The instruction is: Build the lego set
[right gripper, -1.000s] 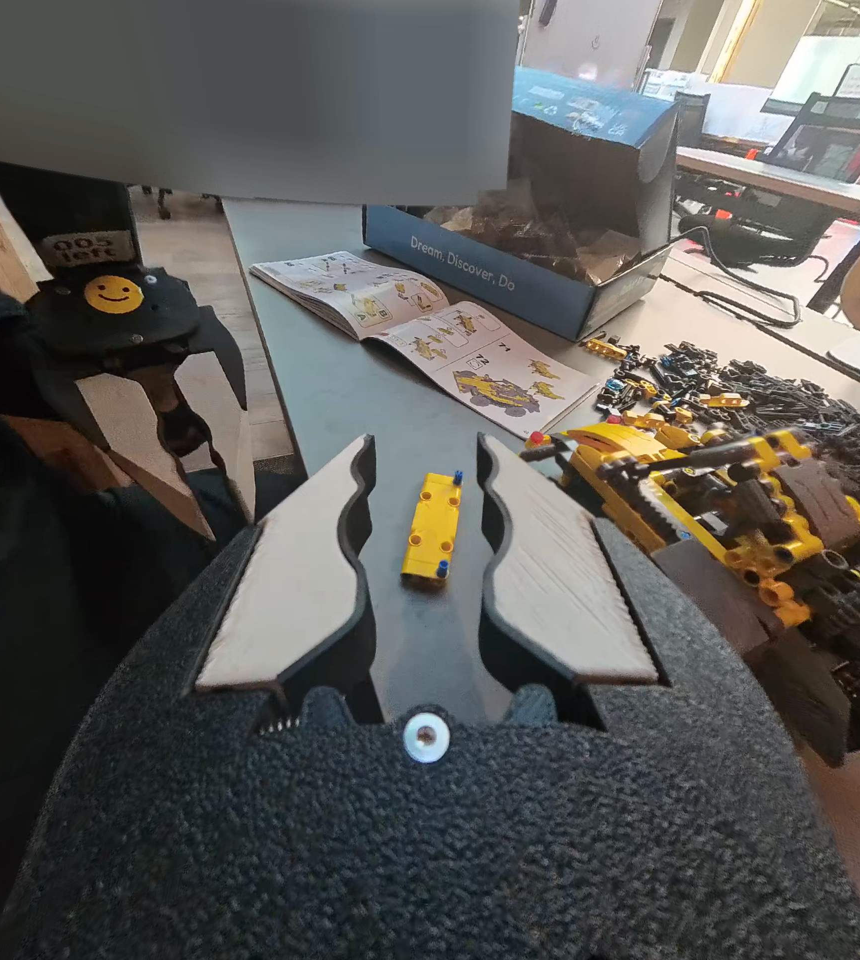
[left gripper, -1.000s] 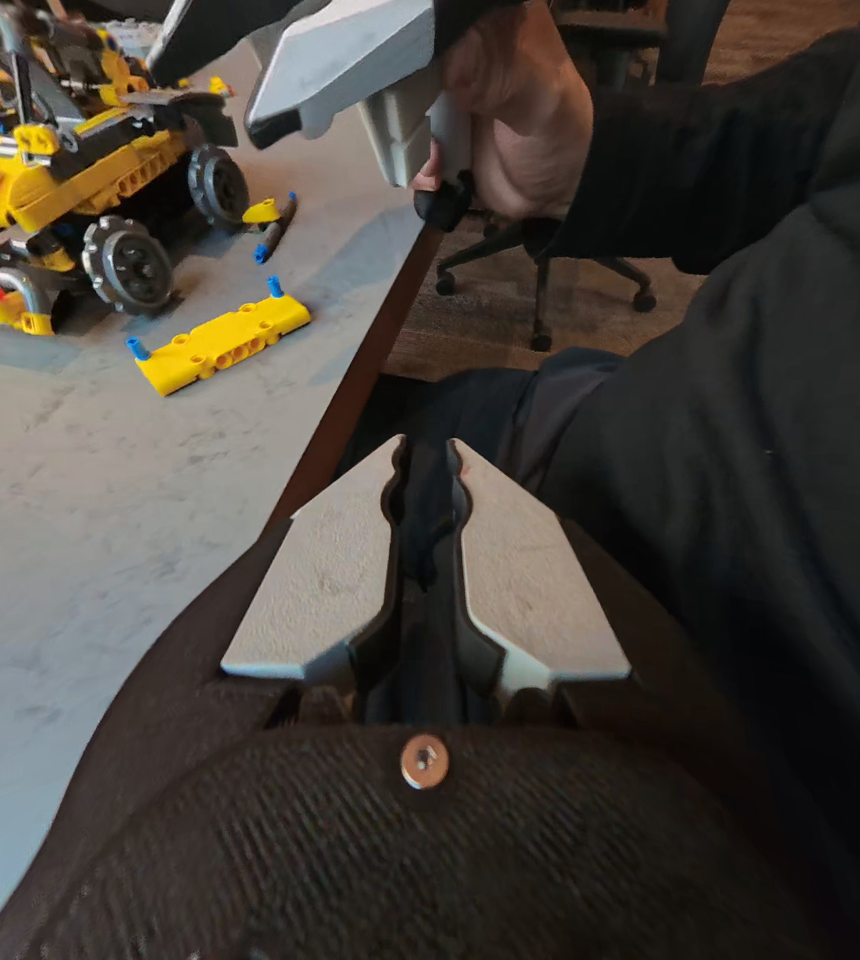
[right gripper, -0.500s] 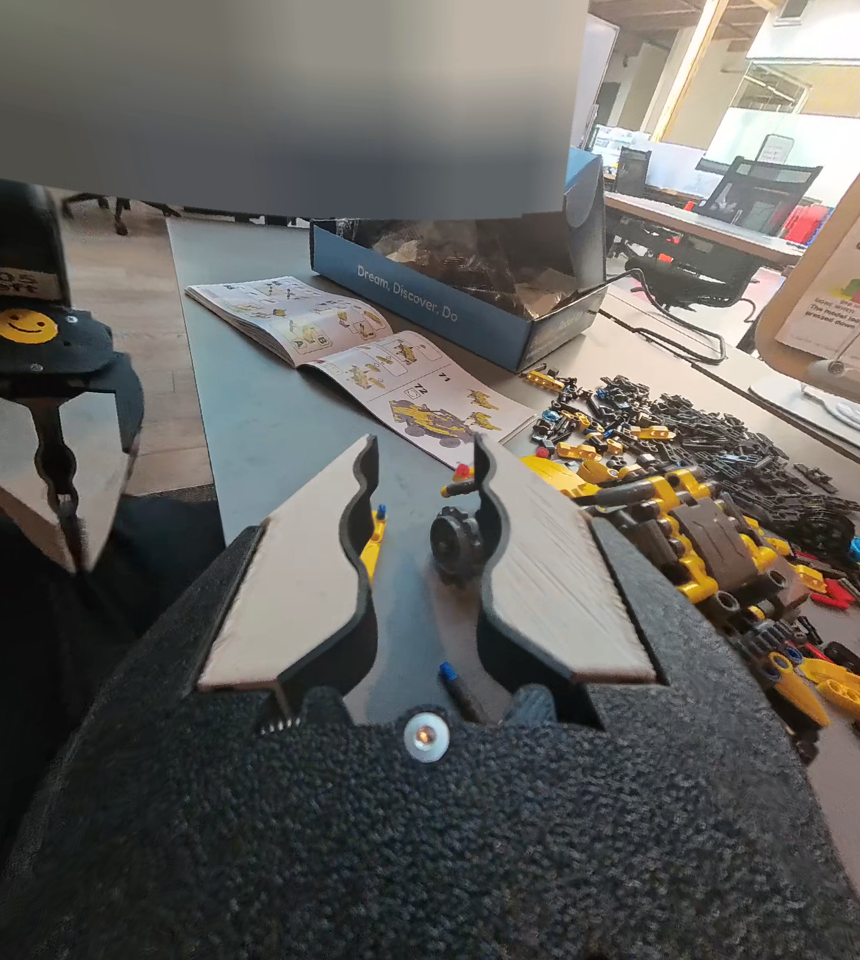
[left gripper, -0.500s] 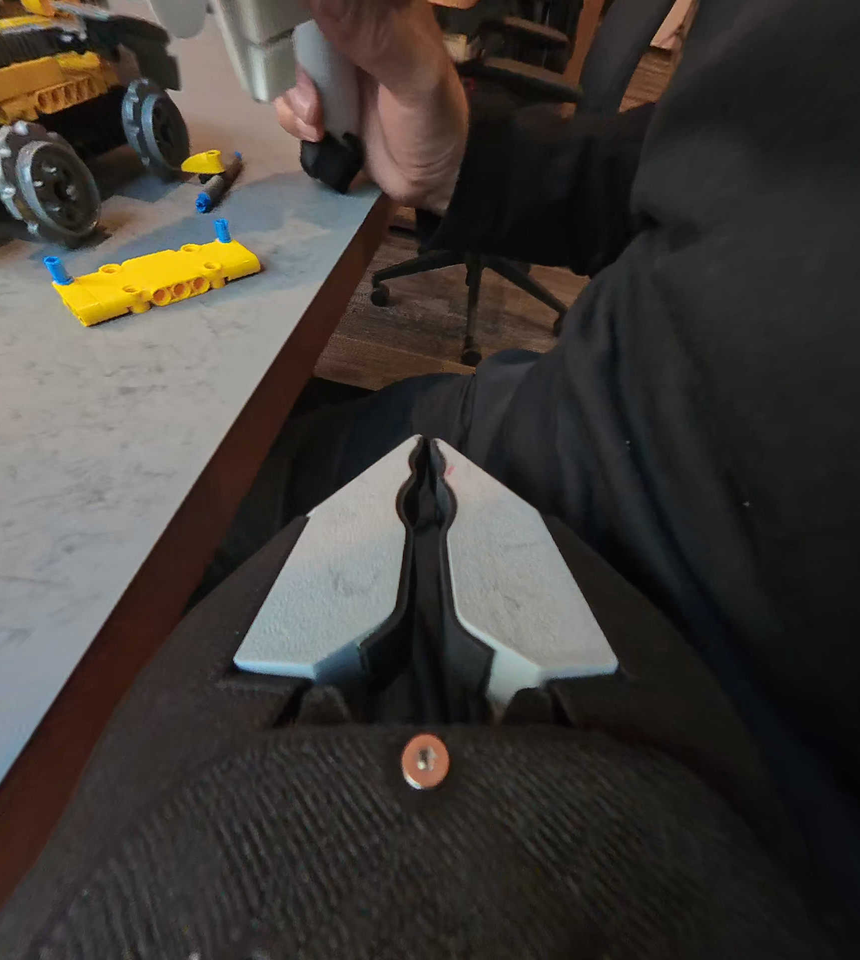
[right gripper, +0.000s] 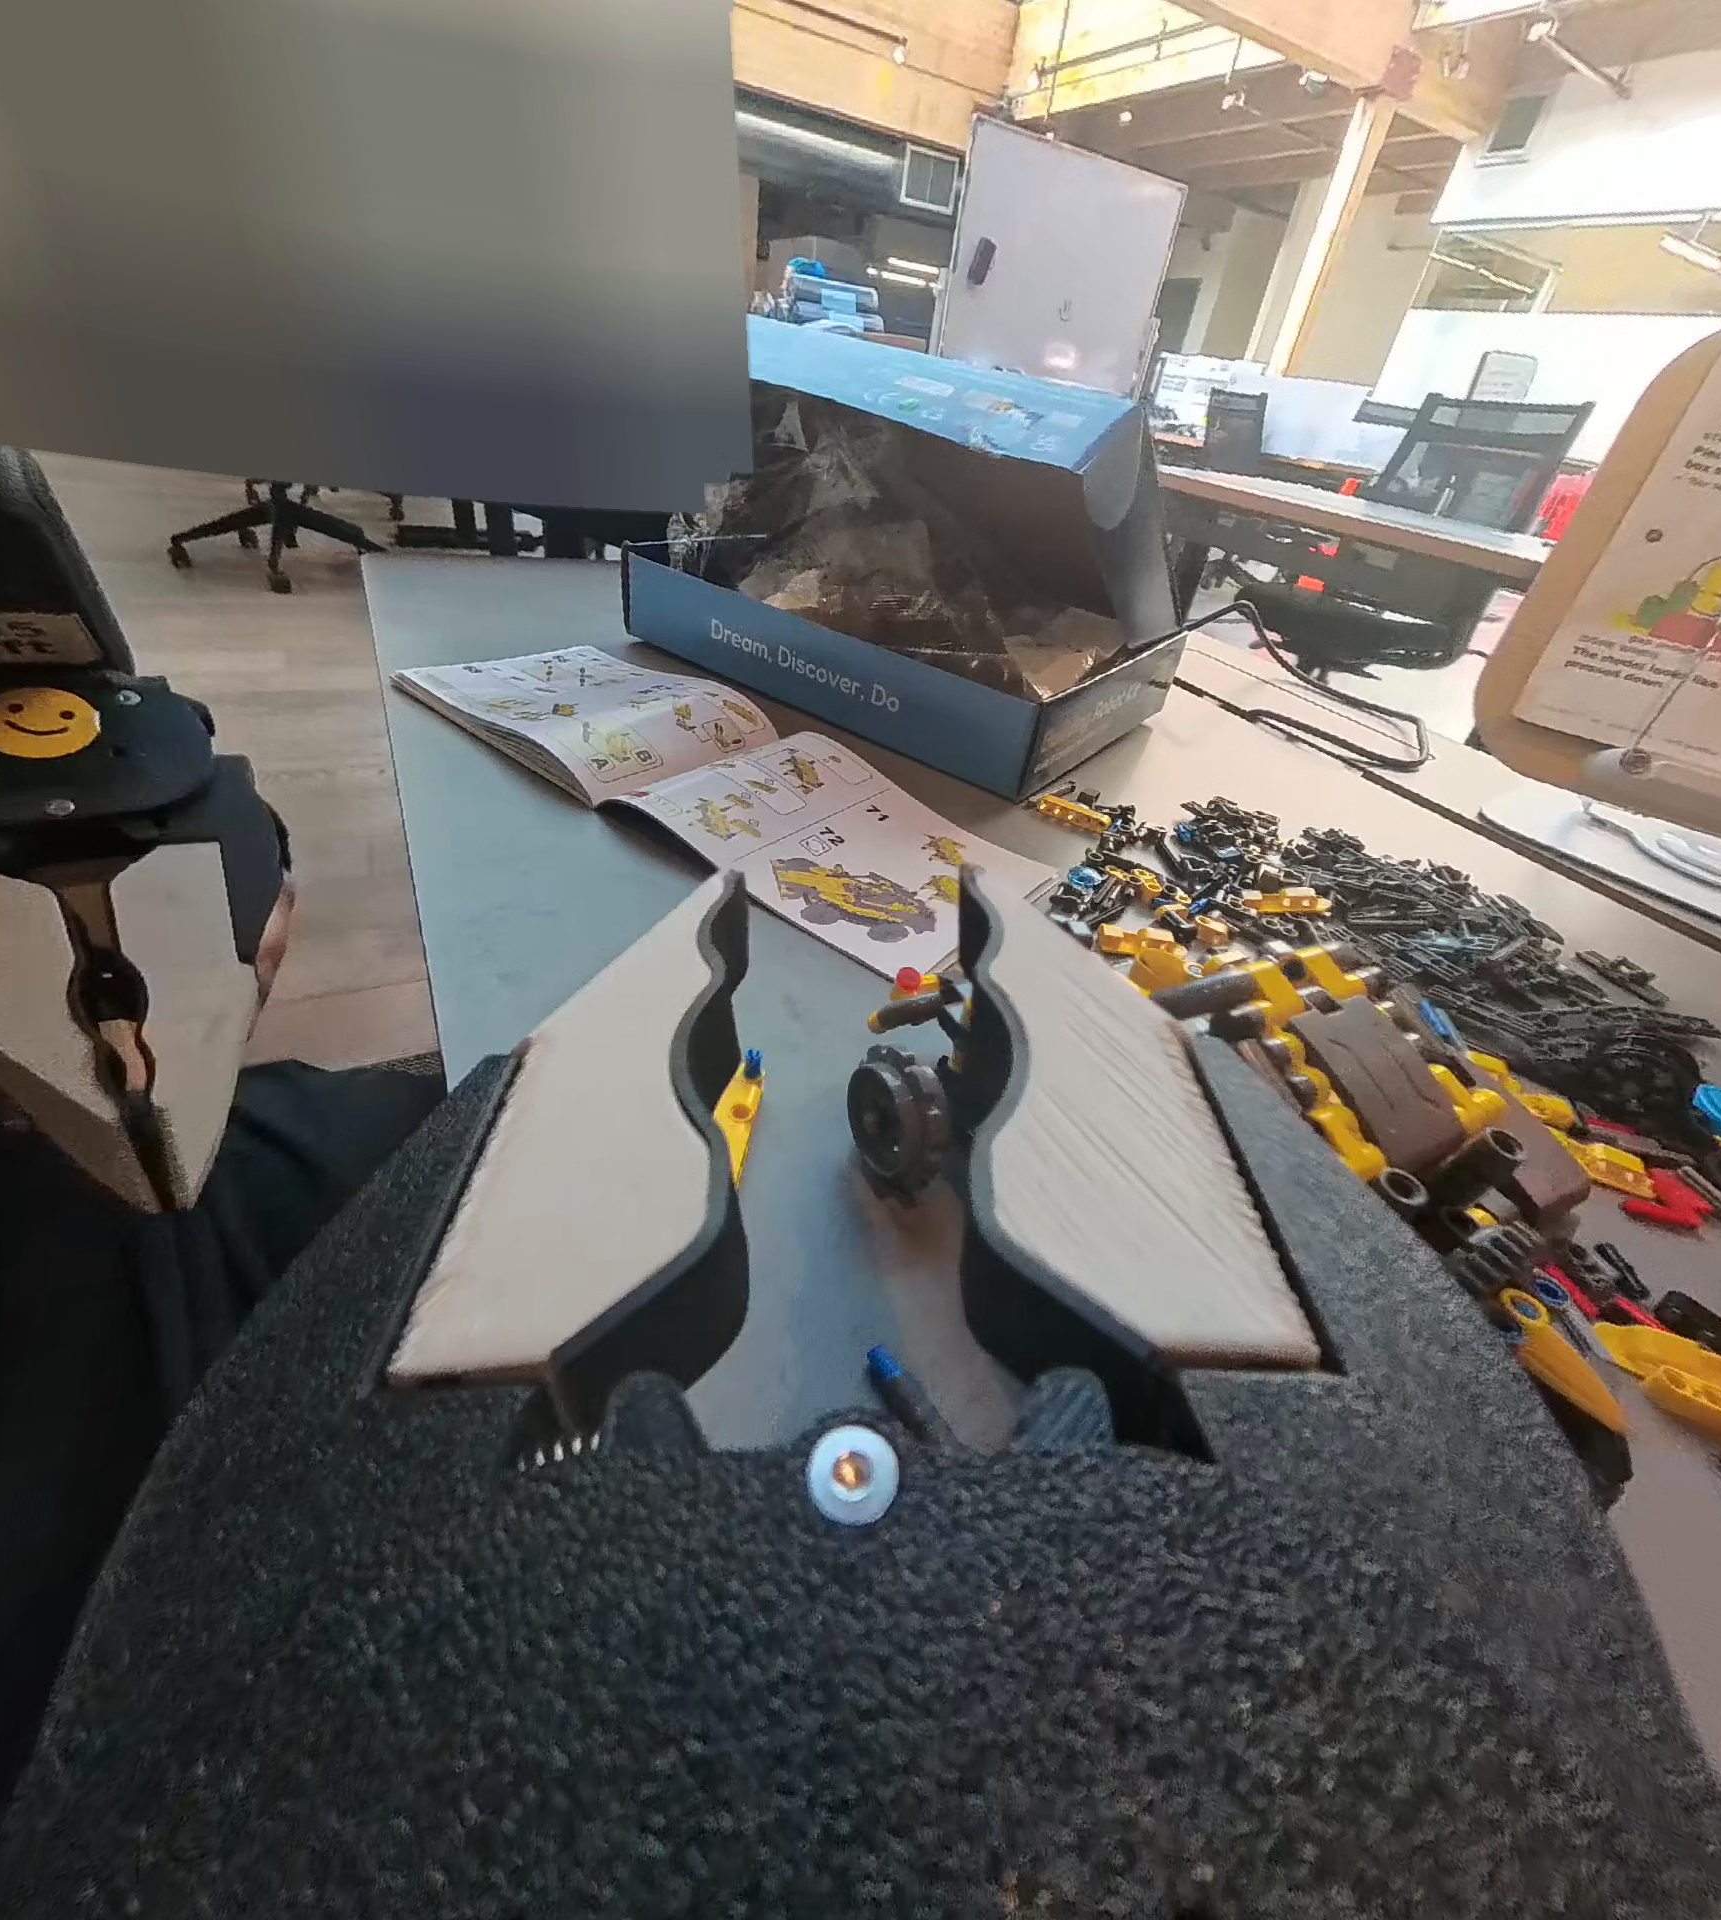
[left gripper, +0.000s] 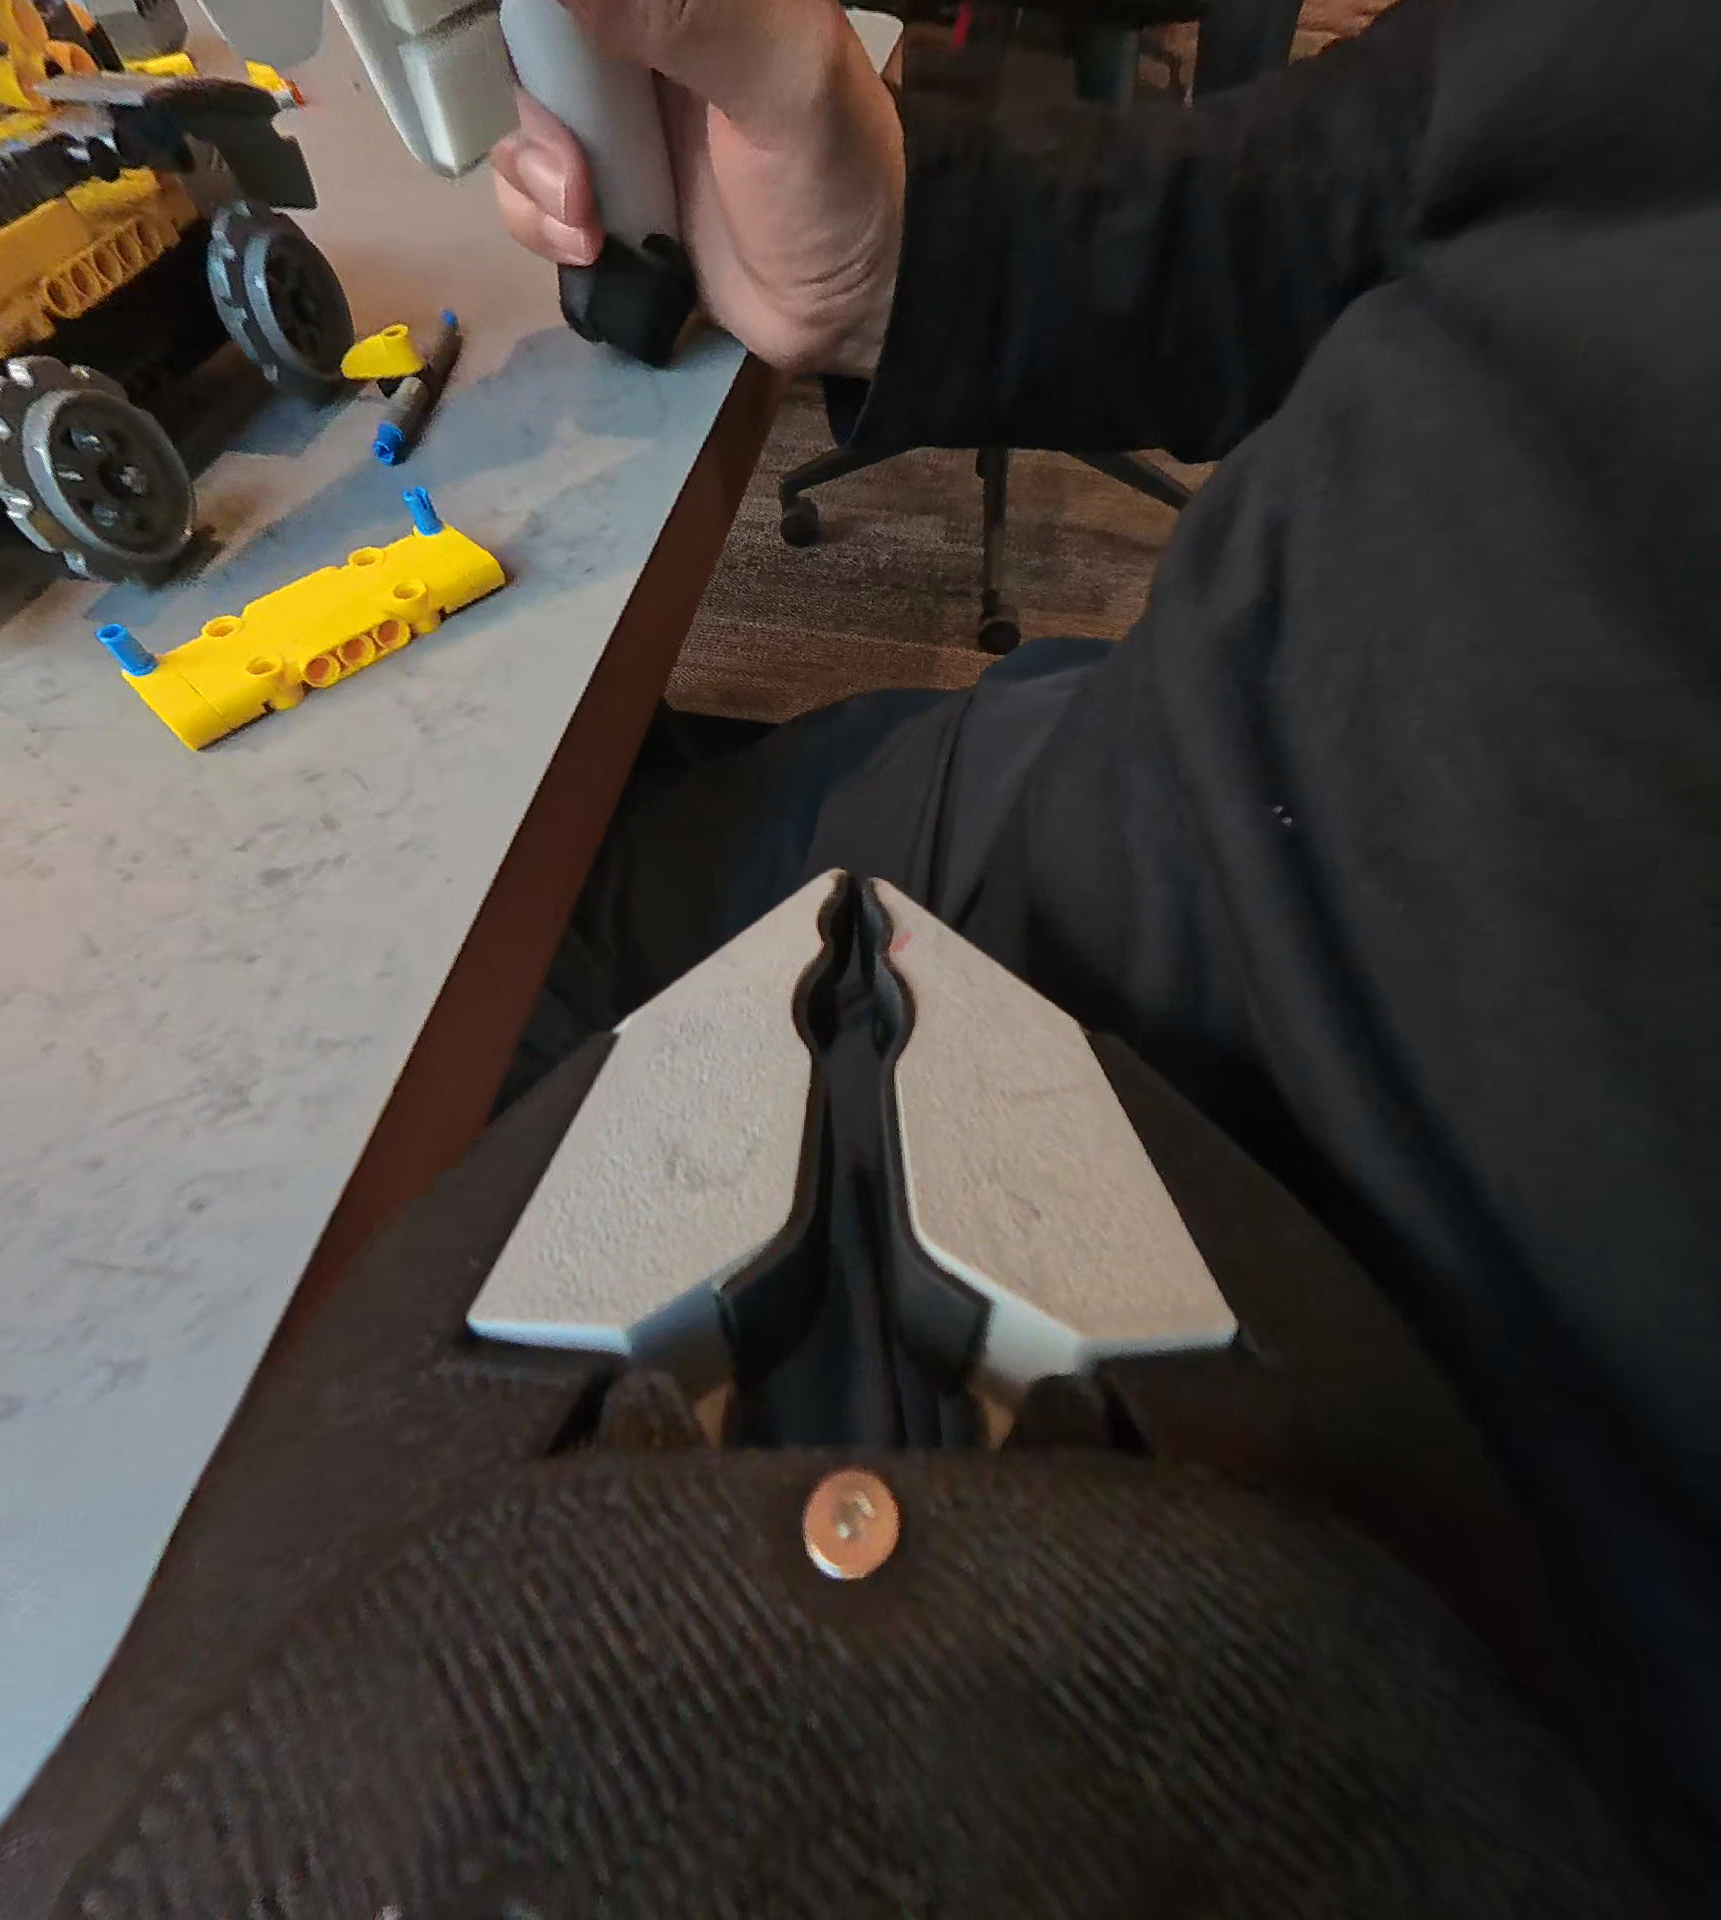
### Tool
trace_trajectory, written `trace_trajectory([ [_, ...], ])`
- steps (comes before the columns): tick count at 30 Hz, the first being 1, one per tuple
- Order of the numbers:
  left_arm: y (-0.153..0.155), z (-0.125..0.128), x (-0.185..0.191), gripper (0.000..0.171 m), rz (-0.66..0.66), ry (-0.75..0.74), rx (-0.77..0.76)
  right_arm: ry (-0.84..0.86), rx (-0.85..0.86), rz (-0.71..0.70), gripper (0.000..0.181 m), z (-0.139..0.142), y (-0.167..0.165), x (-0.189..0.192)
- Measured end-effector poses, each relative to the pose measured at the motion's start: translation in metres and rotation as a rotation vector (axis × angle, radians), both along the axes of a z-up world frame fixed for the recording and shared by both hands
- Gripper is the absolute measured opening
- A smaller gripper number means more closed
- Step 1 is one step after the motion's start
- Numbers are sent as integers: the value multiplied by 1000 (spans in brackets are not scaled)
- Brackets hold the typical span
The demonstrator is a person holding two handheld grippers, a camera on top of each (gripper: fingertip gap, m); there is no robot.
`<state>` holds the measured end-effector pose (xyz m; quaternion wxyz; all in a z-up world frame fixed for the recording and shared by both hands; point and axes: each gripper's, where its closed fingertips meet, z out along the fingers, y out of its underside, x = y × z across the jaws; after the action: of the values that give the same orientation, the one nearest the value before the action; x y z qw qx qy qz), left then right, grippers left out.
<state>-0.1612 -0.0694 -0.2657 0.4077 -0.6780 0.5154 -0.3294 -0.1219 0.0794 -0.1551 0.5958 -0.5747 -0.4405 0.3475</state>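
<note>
My left gripper (left gripper: 858,896) is shut and empty, held off the table edge in front of a person's dark clothing; it also shows in the right wrist view (right gripper: 144,1195). My right gripper (right gripper: 851,904) is open, low over the grey table (right gripper: 523,883). A dark toothed wheel (right gripper: 897,1112) of the yellow and black brick vehicle (right gripper: 1355,1070) stands between its fingers, close to the right one. A flat yellow panel with blue pins (left gripper: 316,634) lies near the vehicle's wheels (left gripper: 97,483), partly hidden by the left finger (right gripper: 740,1107). A hand (left gripper: 783,187) holds the right gripper's handle.
A dark axle with a blue end (left gripper: 414,390) and a small yellow piece (left gripper: 380,353) lie by the vehicle. An open booklet (right gripper: 690,769), an open blue box (right gripper: 897,665), a heap of loose parts (right gripper: 1407,935) and a sign stand (right gripper: 1687,582) lie farther off. The table's brown edge (left gripper: 544,883) runs beside my left gripper. My right fingertips sit around 20 cm from my left ones.
My left gripper has closed from slightly open to shut. My right gripper has moved right, from over the yellow panel to the vehicle's wheel, staying open.
</note>
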Motion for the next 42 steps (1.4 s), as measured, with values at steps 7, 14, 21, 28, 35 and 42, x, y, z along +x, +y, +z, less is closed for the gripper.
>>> trace_trajectory([
  [7,5,-2,-3,0,-12,4,30,-6,1,4,44,-1,0,-2],
  [14,10,-5,-3,0,-16,-24,-39,-9,0,-4,44,-1,2,-2],
  [21,17,-8,1,0,-24,-10,-65,5,-11,22,44,0,0,-2],
  [28,21,-10,8,0,-49,3,-69,-1,-86,105,45,-3,-10,-2],
  [35,19,-13,16,0,-79,7,-71,-263,-155,174,52,-40,-28,-11],
  [42,20,-16,14,0,-70,21,-64,-442,-163,199,57,-67,-37,-17],
])
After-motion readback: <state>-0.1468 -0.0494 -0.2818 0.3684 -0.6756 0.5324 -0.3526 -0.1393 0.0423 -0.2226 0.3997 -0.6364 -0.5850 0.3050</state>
